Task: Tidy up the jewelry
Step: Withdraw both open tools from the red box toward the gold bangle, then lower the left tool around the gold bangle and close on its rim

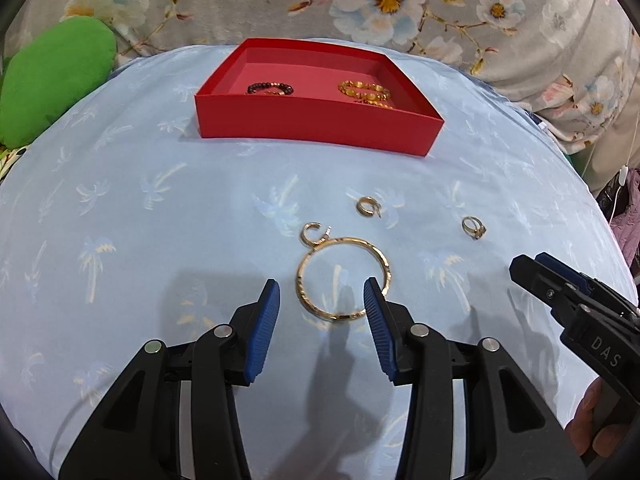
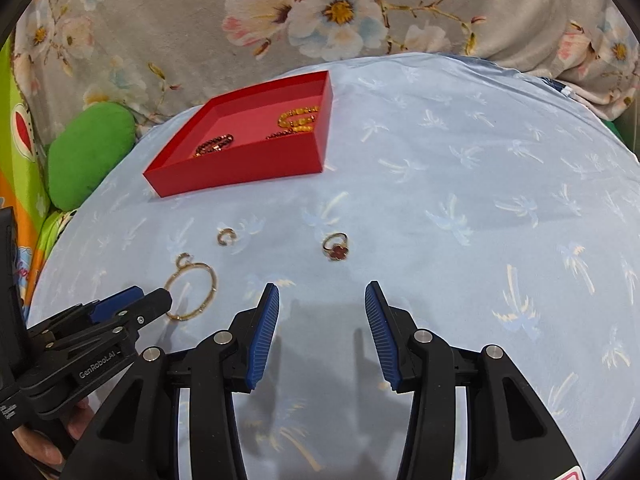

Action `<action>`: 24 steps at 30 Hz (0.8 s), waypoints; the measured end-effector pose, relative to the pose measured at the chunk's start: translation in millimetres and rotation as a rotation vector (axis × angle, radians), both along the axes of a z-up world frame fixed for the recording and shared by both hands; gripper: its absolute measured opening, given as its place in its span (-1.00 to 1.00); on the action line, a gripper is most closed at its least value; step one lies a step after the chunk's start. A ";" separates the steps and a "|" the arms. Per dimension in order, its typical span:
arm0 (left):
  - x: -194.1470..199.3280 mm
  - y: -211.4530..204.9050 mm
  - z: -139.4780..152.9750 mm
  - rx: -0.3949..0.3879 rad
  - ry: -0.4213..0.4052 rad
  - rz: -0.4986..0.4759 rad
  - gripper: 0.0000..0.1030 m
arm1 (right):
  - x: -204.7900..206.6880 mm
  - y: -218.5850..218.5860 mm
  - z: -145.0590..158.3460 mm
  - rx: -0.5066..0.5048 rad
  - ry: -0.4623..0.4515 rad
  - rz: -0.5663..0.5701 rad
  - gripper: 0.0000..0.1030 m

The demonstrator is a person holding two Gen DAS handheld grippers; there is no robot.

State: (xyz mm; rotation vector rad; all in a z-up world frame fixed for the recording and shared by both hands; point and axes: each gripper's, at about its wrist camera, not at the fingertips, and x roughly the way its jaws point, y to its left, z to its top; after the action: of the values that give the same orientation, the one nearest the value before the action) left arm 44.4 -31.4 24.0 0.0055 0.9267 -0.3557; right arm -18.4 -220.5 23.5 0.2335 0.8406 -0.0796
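Left wrist view: left gripper (image 1: 322,294) has its blue ribbed fingers spread wide, holding nothing, poised w/ the thin gold bangle (image 1: 343,277) lying flat on the pale blue palm-print cloth (image 1: 140,184) between and just beyond the tips. A small gold open hoop earring (image 1: 312,234) touches the bangle's rim at 11 o'clock; a second small gold hoop (image 1: 367,206) sits apart at 12-1 o'clock, and a gold ring with a dark red stone (image 1: 473,227) lies well off at 2 o'clock. The open red cardboard box (image 1: 320,130), at 12 o'clock, already holds a dark bead bracelet (image 1: 270,89) and an amber bead bracelet (image 1: 364,91).

Right gripper (image 2: 322,294) is also spread and empty, w/ the red-stone ring ahead at 12 o'clock.

Risks, as I judge them:
- Bangle is thin and flat on soft cloth; closing could pinch fabric instead, or tip the bangle so it slips out.
- The touching earring may get dragged or flicked away, poss. lost in the folds.
- Both grippers work close together; a collision is poss. if both reach at once.
- Box looks light; a nudge could shift it.

Hard to tell:
- Whether earring and bangle are hooked together or only touching.
- Box front wall hides part of its floor, so more pieces may be inside.
- The left gripper's own shadow blurs the bangle's near edge.
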 end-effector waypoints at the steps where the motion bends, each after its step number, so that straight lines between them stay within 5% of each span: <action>1: -1.2 -2.0 -1.0 0.000 0.002 -0.001 -0.19 | 0.0 -1.5 -1.0 -0.001 0.001 -0.003 -0.14; 10: 1.4 -6.3 -10.7 0.003 0.022 0.010 -0.03 | 9.0 -4.2 -9.8 -0.001 0.017 0.004 -0.14; 15: -3.1 -15.1 -10.7 0.023 -0.001 0.001 0.35 | 10.4 -2.6 -12.9 0.012 0.021 0.013 -0.14; 22: 8.7 -32.3 -15.0 0.079 -0.025 0.006 0.38 | 13.9 -4.7 -13.2 0.012 0.021 0.011 -0.14; 24: 11.3 -33.8 -15.0 0.088 -0.035 0.010 0.22 | 15.0 -4.6 -13.6 0.011 0.022 0.011 -0.14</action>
State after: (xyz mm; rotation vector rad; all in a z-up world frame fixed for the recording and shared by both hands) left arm 55.7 -65.3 9.0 0.0878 0.9065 -0.3040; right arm -3.5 -225.1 9.9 0.2388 0.8647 -0.0671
